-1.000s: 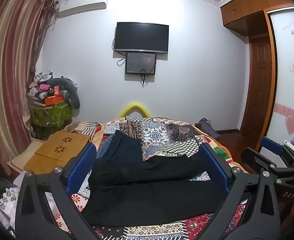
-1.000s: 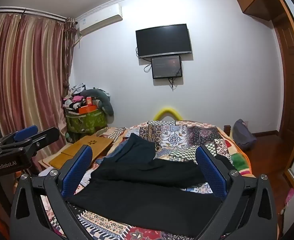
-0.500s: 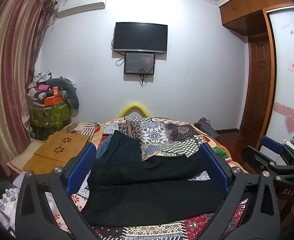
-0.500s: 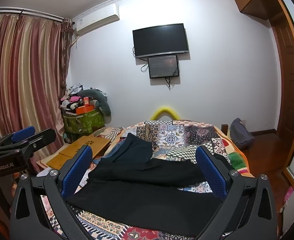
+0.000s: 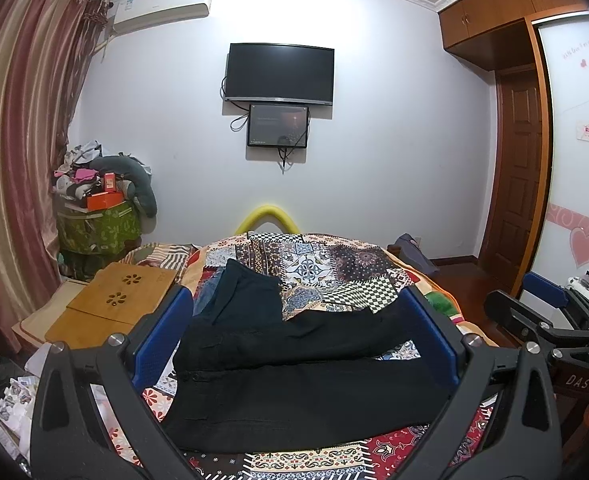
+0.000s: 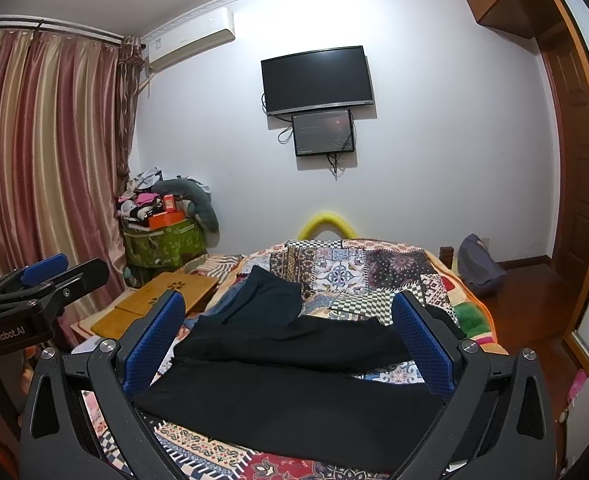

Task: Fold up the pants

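Observation:
Black pants (image 5: 306, 384) lie spread flat across the near end of a bed with a patchwork quilt (image 5: 314, 264), legs pointing right; they also show in the right wrist view (image 6: 294, 392). A second dark garment (image 5: 246, 292) lies just behind them. My left gripper (image 5: 294, 320) is open and empty, held above the near edge of the pants. My right gripper (image 6: 286, 320) is open and empty, also above the pants. The right gripper shows at the right in the left wrist view (image 5: 542, 320), and the left gripper at the left in the right wrist view (image 6: 42, 280).
A wooden lap table (image 5: 114, 300) sits left of the bed. A green bin piled with clutter (image 5: 98, 224) stands by the curtains (image 5: 14, 160). A TV (image 5: 280, 72) hangs on the far wall. A door (image 5: 518, 168) and a bag (image 5: 414, 252) are at the right.
Both views have shifted very slightly; the grippers stay open above the pants. The pants have not moved.

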`<state>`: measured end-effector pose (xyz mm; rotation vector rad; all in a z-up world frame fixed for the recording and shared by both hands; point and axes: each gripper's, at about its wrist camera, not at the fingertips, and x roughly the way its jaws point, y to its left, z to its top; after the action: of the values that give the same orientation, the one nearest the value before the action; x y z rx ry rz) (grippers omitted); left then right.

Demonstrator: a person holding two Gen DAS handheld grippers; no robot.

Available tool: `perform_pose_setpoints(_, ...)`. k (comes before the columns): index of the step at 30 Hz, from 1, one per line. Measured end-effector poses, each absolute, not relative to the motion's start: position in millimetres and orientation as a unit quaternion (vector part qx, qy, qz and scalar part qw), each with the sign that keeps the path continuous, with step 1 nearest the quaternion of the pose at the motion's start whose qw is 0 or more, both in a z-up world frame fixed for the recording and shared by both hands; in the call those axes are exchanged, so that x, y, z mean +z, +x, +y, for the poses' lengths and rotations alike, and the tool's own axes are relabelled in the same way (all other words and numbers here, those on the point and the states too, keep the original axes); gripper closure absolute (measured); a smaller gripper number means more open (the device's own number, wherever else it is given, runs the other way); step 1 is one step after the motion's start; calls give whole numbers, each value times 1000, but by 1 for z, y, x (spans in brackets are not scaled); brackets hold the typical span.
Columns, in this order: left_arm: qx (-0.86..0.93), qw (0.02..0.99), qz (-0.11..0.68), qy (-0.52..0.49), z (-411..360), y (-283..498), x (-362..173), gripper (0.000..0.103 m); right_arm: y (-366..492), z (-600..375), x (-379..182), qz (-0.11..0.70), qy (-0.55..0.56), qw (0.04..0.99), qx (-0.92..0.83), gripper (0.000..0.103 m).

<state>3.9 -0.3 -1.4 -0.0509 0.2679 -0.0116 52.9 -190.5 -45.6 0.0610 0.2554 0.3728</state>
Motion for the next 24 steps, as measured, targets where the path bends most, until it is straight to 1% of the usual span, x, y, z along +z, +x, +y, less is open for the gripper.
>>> perform_pose_setpoints(24,-7,991,133,-22,0,6,0,0,56,-196,-45,127,32,974,184,0)
